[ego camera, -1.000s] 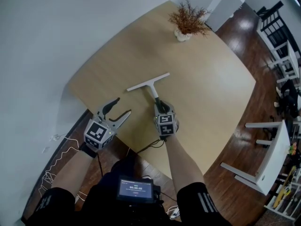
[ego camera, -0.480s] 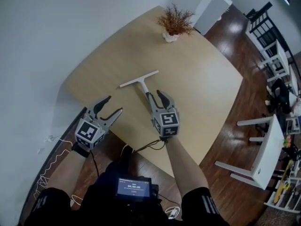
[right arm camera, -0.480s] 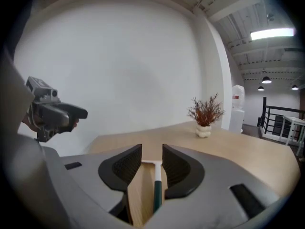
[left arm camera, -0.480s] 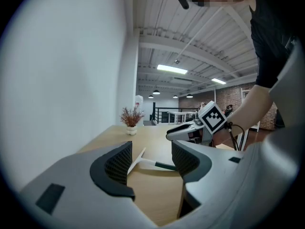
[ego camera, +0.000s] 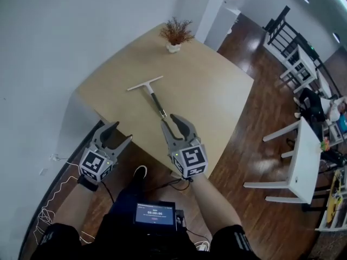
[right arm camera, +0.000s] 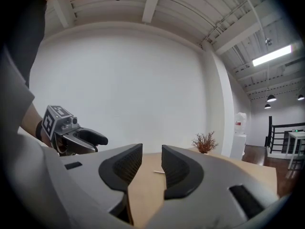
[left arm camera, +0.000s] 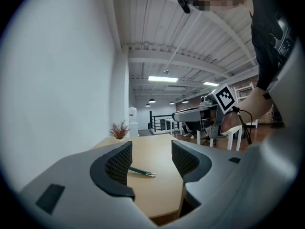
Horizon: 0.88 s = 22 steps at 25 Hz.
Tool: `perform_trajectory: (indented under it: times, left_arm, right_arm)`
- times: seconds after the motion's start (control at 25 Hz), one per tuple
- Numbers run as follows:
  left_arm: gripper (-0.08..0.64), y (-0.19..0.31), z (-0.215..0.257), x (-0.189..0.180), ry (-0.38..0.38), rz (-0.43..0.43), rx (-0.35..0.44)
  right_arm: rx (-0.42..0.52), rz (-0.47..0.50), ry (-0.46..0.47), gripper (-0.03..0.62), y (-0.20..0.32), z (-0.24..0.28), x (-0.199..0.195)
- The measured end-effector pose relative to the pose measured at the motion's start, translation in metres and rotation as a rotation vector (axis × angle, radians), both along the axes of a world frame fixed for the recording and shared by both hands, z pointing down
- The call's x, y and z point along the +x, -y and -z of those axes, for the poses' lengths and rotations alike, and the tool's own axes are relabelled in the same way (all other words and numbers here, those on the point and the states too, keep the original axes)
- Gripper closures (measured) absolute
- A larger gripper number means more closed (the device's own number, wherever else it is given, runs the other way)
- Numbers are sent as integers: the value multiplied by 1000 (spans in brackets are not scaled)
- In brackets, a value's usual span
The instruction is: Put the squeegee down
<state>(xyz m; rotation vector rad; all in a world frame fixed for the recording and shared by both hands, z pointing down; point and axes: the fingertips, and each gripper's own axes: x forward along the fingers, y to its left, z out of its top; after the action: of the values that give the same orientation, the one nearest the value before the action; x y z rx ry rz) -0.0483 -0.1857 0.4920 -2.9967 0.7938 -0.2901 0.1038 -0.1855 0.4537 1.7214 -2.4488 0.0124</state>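
Observation:
The squeegee [ego camera: 147,90] lies flat on the light wooden table [ego camera: 217,85], its white blade toward the wall and its dark handle pointing at me. My right gripper [ego camera: 169,119] hovers open just off the handle's end, near the table's front edge, holding nothing. Left of it, my left gripper [ego camera: 120,131] is also open and empty, off the table corner. In the left gripper view the handle [left arm camera: 141,171] shows between the open left gripper [left arm camera: 151,150]. Beyond the open right gripper [right arm camera: 151,154] the blade [right arm camera: 158,171] shows small.
A dried plant in a white pot [ego camera: 174,34] stands at the table's far corner. White tables and chairs [ego camera: 301,161] stand on the wood floor to the right. Cables [ego camera: 59,183] trail along the wall at left. A small screen [ego camera: 156,216] hangs at my chest.
The right gripper opened and let go of the squeegee handle. Both grippers drew back from the table toward me; the squeegee stays lying on the table.

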Motion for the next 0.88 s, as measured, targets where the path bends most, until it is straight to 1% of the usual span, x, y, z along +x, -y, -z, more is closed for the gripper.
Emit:
perform_trajectory:
  times: [0.12, 0.16, 0.2, 0.24, 0.36, 0.52, 0.6, 0.68, 0.88]
  left_arm:
    - [293, -64, 6, -10, -3, 5, -14]
    - [293, -85, 8, -14, 0, 6, -23]
    - [293, -105, 9, -16, 3, 5, -28]
    - [293, -124, 10, -18, 5, 2, -28]
    - [293, -164, 15, -19, 19, -13, -27]
    - [293, -196, 20, -23, 38, -24, -25]
    - [293, -205, 22, -25, 37, -27, -16]
    - [293, -212, 23, -28, 45, -36, -2]
    - [293, -236, 33, -24, 53, -98, -14]
  right_arm:
    - [5, 25, -2, 437, -65, 14, -8]
    - [-1, 31, -3, 444, -87, 18, -11]
    - [-6, 38, -5, 466, -108, 21, -13]
    - [-9, 43, -7, 468, -127, 24, -14]
    - [-8, 40, 10, 471, -169, 32, -12]
    - [-12, 3, 56, 480, -215, 39, -6]
    - [-8, -15, 63, 483, -232, 41, -4]
    - [-10, -21, 63, 483, -247, 38, -8]
    - [-59, -23, 109, 483, -276, 27, -26]
